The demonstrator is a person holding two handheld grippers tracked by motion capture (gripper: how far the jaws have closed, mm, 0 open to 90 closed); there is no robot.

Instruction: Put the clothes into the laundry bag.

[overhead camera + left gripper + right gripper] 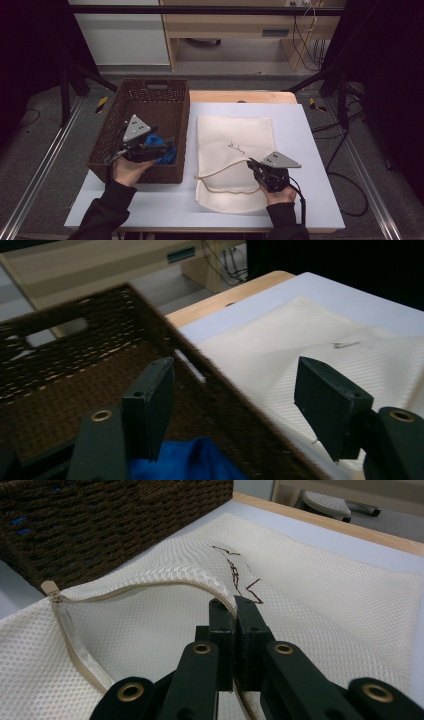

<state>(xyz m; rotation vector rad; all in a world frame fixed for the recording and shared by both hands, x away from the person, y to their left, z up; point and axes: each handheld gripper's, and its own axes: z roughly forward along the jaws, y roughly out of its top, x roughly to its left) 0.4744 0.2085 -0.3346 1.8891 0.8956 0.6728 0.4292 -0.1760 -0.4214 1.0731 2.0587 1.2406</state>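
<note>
A brown wicker basket (150, 107) stands at the table's left, with a blue cloth (170, 157) lying in its near right corner. My left gripper (165, 145) hovers over that corner, jaws wide apart and empty; in the left gripper view the blue cloth (185, 462) lies below the left gripper (235, 370), untouched. A cream mesh bag (235, 135) lies flat to the right of the basket. My right gripper (251, 163) is shut on the bag's zipper edge (150, 587) and lifts it, so the mouth gapes toward the basket (100, 520). The right gripper (235, 602) has its pads pressed together.
The bag rests on a pale mat (300, 150) over a wooden table (240, 96). A wooden desk (225, 25) and cables (305, 30) stand on the floor beyond. Metal rails (45, 165) run along both sides.
</note>
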